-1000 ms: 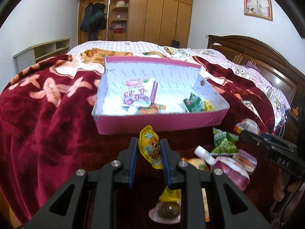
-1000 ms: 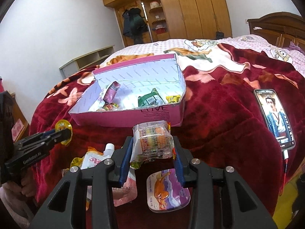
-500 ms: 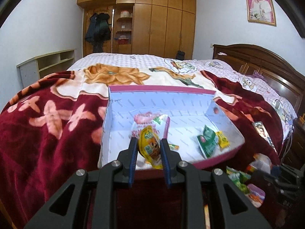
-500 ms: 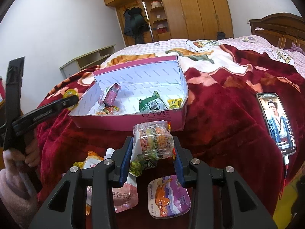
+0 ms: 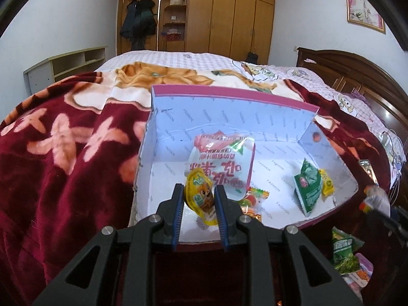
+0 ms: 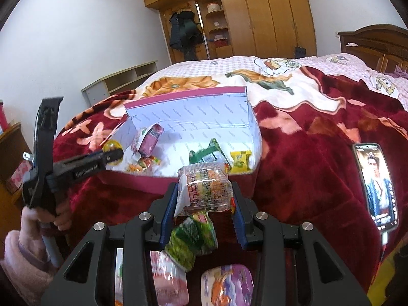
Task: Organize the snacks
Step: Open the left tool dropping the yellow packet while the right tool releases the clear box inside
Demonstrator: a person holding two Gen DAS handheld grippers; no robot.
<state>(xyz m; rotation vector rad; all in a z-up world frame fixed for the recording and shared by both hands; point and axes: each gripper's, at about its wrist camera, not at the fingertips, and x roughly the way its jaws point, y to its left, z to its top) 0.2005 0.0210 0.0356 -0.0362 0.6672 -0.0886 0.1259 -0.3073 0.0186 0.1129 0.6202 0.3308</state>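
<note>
A pink box with a white inside (image 5: 255,97) (image 6: 142,181) lies on the red blanket. It holds a white-pink pouch (image 5: 224,163), a green packet (image 5: 307,186), a yellow candy (image 5: 326,183) and small wrapped sweets (image 5: 252,199). My left gripper (image 5: 199,201) is shut on a yellow snack packet (image 5: 200,196), held over the box's near left part; it also shows in the right wrist view (image 6: 112,153). My right gripper (image 6: 204,199) is shut on a clear wrapped jelly pack (image 6: 204,188), just before the box's near wall.
Loose snacks lie on the blanket before the box: a green packet (image 6: 191,239) (image 5: 343,252), a pink pouch (image 6: 165,278) and a purple-lidded cup (image 6: 227,285). A phone (image 6: 377,183) lies on the blanket to the right. Wardrobe and headboard stand behind.
My left gripper has carried the yellow packet up and forward, from before the box to over its inside. My right gripper has moved toward the box with the jelly pack.
</note>
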